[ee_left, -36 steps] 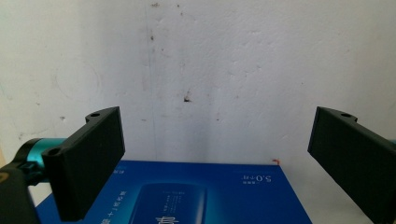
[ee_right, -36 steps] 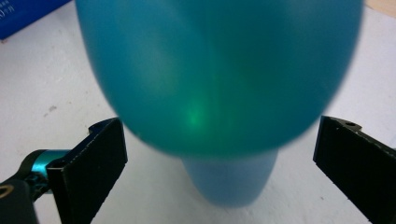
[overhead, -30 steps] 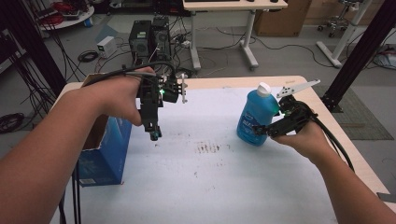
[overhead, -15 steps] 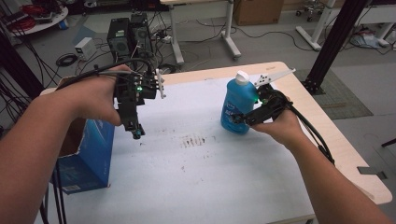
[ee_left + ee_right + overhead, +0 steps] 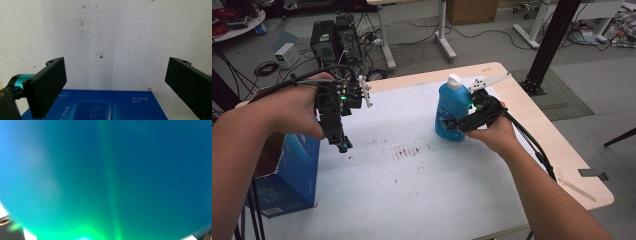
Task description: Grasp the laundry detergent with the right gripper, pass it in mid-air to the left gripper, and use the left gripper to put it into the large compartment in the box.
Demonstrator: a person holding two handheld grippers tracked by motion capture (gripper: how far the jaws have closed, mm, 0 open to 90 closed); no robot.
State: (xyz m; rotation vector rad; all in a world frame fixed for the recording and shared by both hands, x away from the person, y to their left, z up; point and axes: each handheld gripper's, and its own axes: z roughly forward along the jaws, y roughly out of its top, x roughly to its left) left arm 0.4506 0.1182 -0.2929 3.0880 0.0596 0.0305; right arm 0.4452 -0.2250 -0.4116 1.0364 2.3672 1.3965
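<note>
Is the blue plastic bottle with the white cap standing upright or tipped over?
Upright: the blue plastic bottle stands on the white table cover, its white cap on top.

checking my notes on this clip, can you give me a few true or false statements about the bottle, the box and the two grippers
1. The blue bottle stands upright on the table. True.
2. The bottle's cap is red. False: it is white.
3. The left gripper holds the blue box. False: its jaws are open and empty above the white mat.
4. The right gripper is at the bottle's side, its jaws having just been closing around it. True.
5. The box lies at the table's right edge. False: left edge.
</note>
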